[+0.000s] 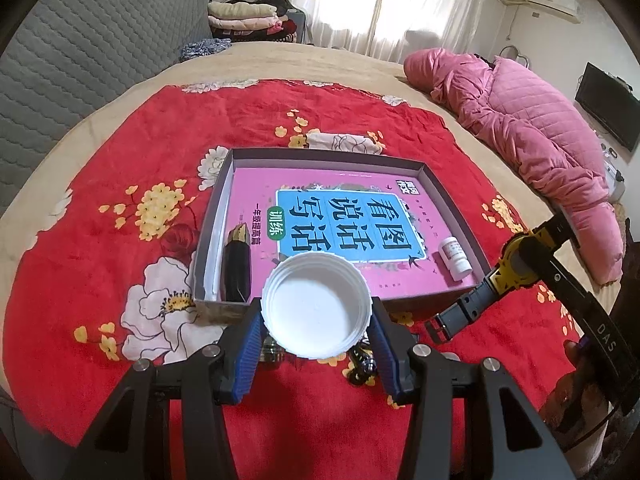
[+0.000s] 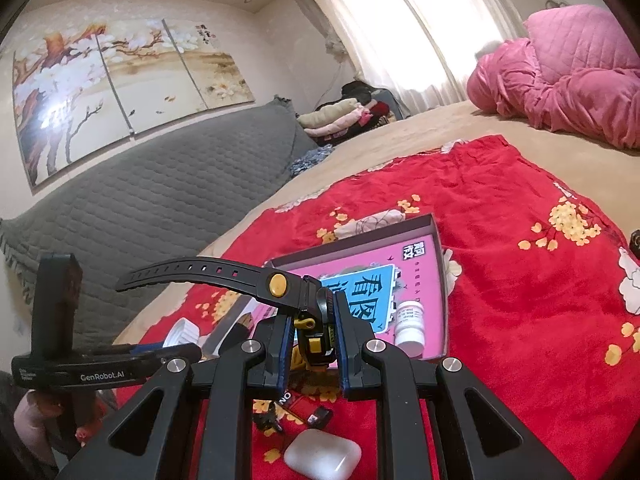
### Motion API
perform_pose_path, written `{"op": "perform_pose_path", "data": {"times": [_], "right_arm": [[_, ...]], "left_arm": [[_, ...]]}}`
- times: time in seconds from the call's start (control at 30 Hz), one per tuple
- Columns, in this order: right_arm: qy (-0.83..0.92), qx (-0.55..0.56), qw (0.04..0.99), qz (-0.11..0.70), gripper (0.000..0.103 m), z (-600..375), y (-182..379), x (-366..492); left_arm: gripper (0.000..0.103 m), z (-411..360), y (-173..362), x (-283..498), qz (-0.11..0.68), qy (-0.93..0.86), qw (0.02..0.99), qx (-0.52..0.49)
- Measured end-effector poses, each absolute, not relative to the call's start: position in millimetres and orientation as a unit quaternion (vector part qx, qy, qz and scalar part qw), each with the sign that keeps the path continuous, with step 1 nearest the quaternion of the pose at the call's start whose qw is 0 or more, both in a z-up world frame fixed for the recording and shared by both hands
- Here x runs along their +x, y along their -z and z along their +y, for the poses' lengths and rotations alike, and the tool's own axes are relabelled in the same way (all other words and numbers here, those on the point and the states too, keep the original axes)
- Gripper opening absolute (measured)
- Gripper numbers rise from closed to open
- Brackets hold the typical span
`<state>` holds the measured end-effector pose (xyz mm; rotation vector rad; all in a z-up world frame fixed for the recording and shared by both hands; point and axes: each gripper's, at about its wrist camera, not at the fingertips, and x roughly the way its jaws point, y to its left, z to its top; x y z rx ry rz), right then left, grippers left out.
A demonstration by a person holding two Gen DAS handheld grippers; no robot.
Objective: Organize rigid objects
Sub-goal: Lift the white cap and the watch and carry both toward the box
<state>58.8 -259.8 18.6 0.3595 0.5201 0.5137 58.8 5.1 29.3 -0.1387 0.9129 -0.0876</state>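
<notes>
In the left wrist view my left gripper is shut on a white ribbed lid, held hollow side up just in front of the grey box. The box lies on the red flowered blanket and holds a pink book, a dark lipstick-like tube and a small white bottle. My right gripper is shut on a black and yellow watch, lifted at the box's near right corner; its strap hangs free.
A white earbud case and small dark items lie on the blanket under the right gripper. A pink quilted coat lies at the bed's right side. A grey padded headboard stands at the left.
</notes>
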Motion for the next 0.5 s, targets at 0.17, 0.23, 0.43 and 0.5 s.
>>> {"op": "perform_pose_path", "data": {"times": [0.17,0.23,0.43,0.5], "right_arm": [[-0.242,0.18,0.919,0.254,0.018,-263.1,-16.9,62.8],[-0.236,0.177,0.922,0.25,0.018,-263.7,-17.9,64.5],[-0.224,0.176,0.925,0.25,0.018,-259.6,-18.3,75.0],[-0.223,0.174,0.926,0.25,0.018,-257.5,-17.8,78.5]], "left_arm": [[0.05,7.3,-28.7,62.5,0.439,0.036,0.895,-0.066],[0.05,7.5,-28.9,63.9,0.438,0.034,0.896,-0.065],[0.05,7.2,-30.2,69.5,0.434,0.033,0.898,-0.063],[0.05,6.7,-30.6,71.1,0.431,0.034,0.899,-0.063]]}}
